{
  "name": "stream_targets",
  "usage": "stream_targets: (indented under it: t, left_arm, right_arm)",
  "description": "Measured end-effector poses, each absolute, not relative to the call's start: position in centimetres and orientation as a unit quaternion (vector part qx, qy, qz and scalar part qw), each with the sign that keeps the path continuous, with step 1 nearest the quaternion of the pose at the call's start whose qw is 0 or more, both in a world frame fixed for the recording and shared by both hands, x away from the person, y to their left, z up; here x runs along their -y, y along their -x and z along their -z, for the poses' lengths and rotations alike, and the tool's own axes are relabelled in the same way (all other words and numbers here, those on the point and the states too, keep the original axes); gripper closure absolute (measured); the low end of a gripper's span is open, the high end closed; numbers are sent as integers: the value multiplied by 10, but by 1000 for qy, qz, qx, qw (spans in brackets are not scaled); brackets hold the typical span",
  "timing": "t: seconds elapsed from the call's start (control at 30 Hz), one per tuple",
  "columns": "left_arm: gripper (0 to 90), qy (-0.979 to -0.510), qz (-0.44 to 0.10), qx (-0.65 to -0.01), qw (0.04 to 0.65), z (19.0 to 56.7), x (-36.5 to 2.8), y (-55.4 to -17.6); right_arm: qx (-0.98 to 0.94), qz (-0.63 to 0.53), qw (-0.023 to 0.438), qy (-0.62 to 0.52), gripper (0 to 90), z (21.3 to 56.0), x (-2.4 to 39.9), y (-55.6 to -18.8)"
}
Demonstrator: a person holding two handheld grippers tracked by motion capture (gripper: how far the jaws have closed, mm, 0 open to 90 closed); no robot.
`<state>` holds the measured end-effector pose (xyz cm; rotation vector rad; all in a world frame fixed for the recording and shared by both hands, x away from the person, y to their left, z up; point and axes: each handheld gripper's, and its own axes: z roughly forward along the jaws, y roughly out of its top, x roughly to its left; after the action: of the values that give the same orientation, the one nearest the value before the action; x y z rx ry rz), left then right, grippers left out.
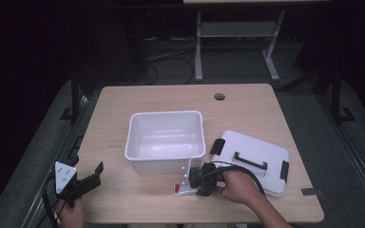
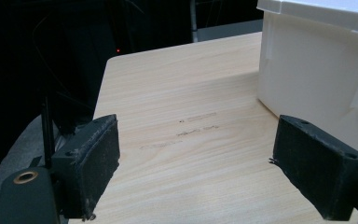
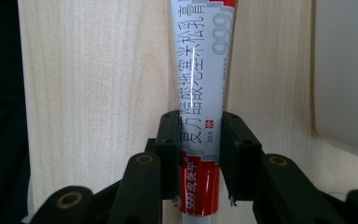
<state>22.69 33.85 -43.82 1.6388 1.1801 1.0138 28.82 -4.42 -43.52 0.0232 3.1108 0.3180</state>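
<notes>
- High view, near left: left gripper (image 1: 91, 177) held in a hand (image 1: 71, 213) at the table's (image 1: 247, 102) near-left corner, jaws spread wide, nothing between them.
- Left gripper view: both black pads (image 2: 324, 170) well apart over bare wood, with the bin (image 2: 317, 70) wall just beyond the one at picture right, not touching.
- High view, near centre: right gripper (image 1: 195, 183) in the right hand (image 1: 237, 187), pointing left, low over the table, just in front of the bin's (image 1: 166, 135) near wall.
- Right gripper view: jaws pinching a tube (image 3: 203, 88), pads pressed on both its sides near the red end; no earlier look to compare.
- Tube white and grey with red end and printed characters, lying flat on the wood, running straight away from the jaws.
- High view: tube (image 1: 184, 186) at the near edge of the bin, red end on the table, white part close to the bin wall; contact with the wall cannot be told.
- Right of the hand: white lid (image 1: 254, 159) flat on the table, black handle on top, black clips at its ends, just beside the bin's right side.
- Middle: white bin open at the top, inside bare.
- Far: round cable hole (image 1: 219, 97) near the table's far edge.
- Beyond the table: dark floor, legs of another desk (image 1: 198, 47).
</notes>
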Motion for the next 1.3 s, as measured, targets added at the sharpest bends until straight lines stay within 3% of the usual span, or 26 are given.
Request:
stream_targets:
  t: [0.53,1.3]
  left_arm:
    - [138,-655,-406,-472,427,438,-339,-227]
    - [138,-656,-405,-473,427,439,-338,-226]
  right_arm:
    - [-994,-111,1,2,708,418,39,-285]
    - [-989,-145,15,20,707,355,34,-280]
